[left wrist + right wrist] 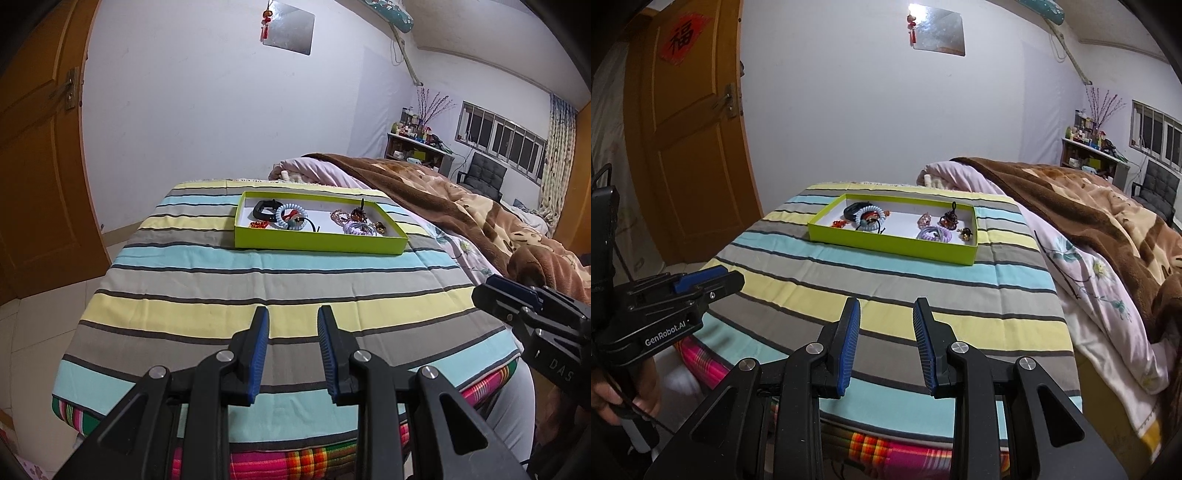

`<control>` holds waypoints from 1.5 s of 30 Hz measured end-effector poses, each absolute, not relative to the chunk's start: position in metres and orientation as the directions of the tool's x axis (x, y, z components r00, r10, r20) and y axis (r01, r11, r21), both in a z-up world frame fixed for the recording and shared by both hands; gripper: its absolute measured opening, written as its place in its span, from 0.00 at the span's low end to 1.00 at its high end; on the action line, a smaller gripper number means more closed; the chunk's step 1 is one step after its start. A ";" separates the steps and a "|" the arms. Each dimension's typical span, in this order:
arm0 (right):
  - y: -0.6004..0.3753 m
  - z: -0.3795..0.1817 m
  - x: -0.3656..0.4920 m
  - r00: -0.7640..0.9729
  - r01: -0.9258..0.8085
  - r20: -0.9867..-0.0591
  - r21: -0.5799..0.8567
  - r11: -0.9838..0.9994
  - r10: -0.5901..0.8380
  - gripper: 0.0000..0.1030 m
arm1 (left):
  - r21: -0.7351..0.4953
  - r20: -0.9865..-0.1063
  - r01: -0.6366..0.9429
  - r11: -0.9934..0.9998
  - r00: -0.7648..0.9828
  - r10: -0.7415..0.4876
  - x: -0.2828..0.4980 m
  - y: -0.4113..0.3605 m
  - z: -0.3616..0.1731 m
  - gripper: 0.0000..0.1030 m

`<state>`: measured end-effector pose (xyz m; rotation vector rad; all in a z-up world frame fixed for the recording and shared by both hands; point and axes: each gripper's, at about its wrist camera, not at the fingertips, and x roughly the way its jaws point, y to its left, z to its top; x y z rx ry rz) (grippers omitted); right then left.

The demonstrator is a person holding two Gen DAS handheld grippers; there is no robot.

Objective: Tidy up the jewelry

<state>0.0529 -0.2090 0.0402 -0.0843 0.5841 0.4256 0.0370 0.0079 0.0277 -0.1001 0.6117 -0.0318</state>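
Both tools hang over the near edge of the striped cloth (207, 280) that covers the table. The left gripper (293, 350) has its blue-padded jaws spread apart with nothing between them, and the right gripper (886, 345) is the same, released and bare. The two sit side by side, apart from each other, each just showing at the edge of the other's view. Straight ahead of both sets of jaws, well beyond the fingertips and toward the far end of the cloth, lies the lime-green tray (886, 245). Inside it, on the side nearer the left jaws, a pale blue coil hair tie (291, 218) lies against a black band (263, 210), with a small orange-red piece (258, 224) just in front of them. On the side nearer the right jaws a lilac coil tie (934, 233) sits with a pinkish trinket (925, 220), a dark beaded charm (948, 219) and a small gold-dark piece (966, 233) around it. Off to the right of the jaws is a bed with a brown blanket (1089, 199), and behind the tray a pale wall (221, 92).
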 end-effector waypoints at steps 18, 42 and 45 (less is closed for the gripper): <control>-0.209 0.037 0.055 0.741 -0.413 -0.561 0.052 0.909 0.369 0.30 | -0.071 -0.585 -0.008 0.997 0.810 -0.035 0.040 0.002 0.020 0.27; -0.210 0.036 0.057 0.742 -0.411 -0.562 0.050 0.910 0.366 0.30 | -0.076 -0.590 -0.005 0.997 0.806 -0.040 0.042 -0.001 0.019 0.27; -0.210 0.035 0.058 0.741 -0.411 -0.563 0.051 0.910 0.366 0.30 | -0.077 -0.591 -0.005 0.997 0.806 -0.042 0.042 -0.001 0.019 0.27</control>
